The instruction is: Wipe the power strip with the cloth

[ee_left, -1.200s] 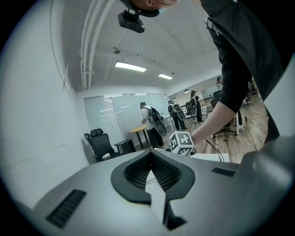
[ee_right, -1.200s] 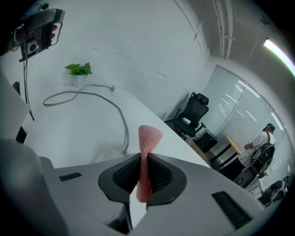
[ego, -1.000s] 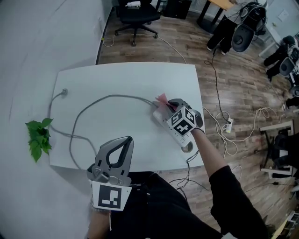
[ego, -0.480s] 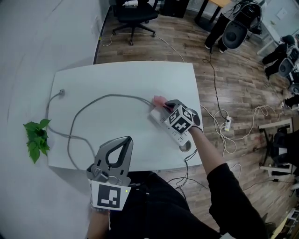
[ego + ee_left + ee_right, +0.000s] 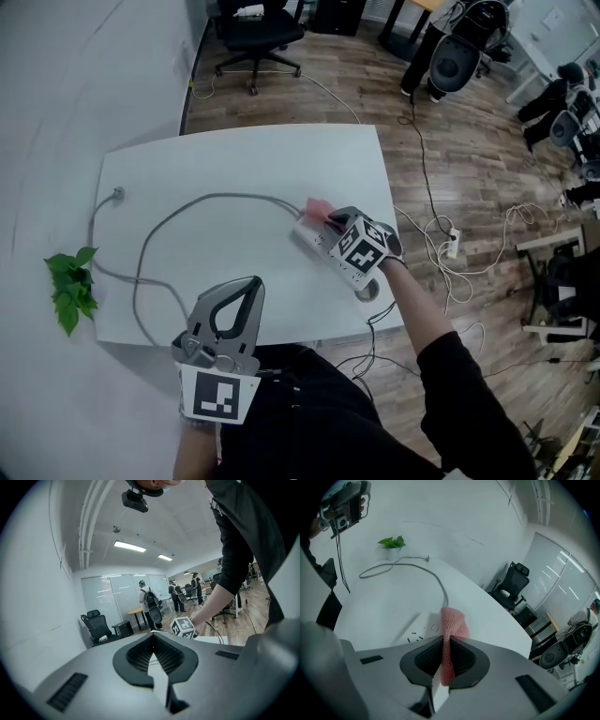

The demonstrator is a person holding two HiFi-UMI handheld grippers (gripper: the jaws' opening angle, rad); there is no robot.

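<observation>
Cloth (image 5: 452,623), pink and knitted, was clamped between the jaws of the right tongs (image 5: 444,643), its free end lying forward on the white power strip (image 5: 418,629) directly beneath and ahead of those tongs on the bench (image 5: 234,155). A grey cable (image 5: 187,202) ran onward from the strip, away from the right tongs. The left tongs (image 5: 152,642) were held off the bench's near edge, well apart from the strip, jaws together and empty.

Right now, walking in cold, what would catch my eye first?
The pink knitted cloth, pinched in the right gripper, rests on the white power strip near the white table's right edge. A long grey cable loops leftward across the table; the left gripper hangs shut and empty at the near edge.
</observation>
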